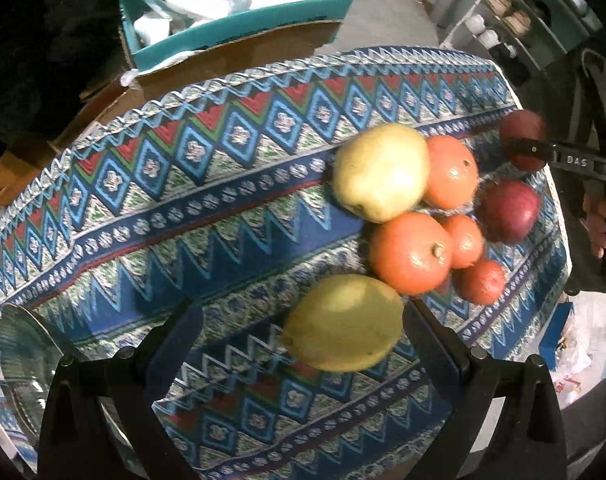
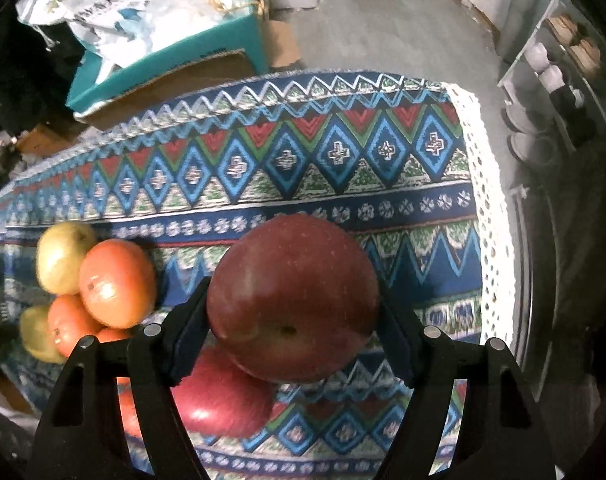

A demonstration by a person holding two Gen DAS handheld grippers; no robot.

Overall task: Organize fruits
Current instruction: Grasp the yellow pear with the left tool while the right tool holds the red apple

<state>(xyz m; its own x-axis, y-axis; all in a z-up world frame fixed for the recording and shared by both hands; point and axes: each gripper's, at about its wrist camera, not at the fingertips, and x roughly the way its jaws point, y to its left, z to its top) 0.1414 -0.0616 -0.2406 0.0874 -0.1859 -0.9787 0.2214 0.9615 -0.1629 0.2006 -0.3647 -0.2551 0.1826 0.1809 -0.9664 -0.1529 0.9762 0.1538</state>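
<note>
- Right gripper (image 2: 293,328): jaws clamped on a round dark-red apple (image 2: 293,296), pads on its left and right flanks, stem dimple facing the camera. Apple looks held clear of the patterned blue woven tablecloth (image 2: 343,168).
- Left gripper (image 1: 303,344): jaws spread wide, holding nothing. An oval yellow-green fruit (image 1: 343,322) lies between the fingers, hard against the right one, well off the left one.
- Key relation: that fruit's long axis runs roughly 8-to-2 o'clock in the left wrist view, skewed to the jaw line. My read: the left hand is nearer and needs to shift toward 3 o'clock before closing.
- Rest of pile at 1–2 o'clock from the left gripper: a pale yellow apple (image 1: 381,172), several oranges (image 1: 411,254), a second red apple (image 1: 509,210).
- Containers: ribbed glass dish (image 1: 23,356) at 9 o'clock, only partly in view, no fruit seen in it.
</note>
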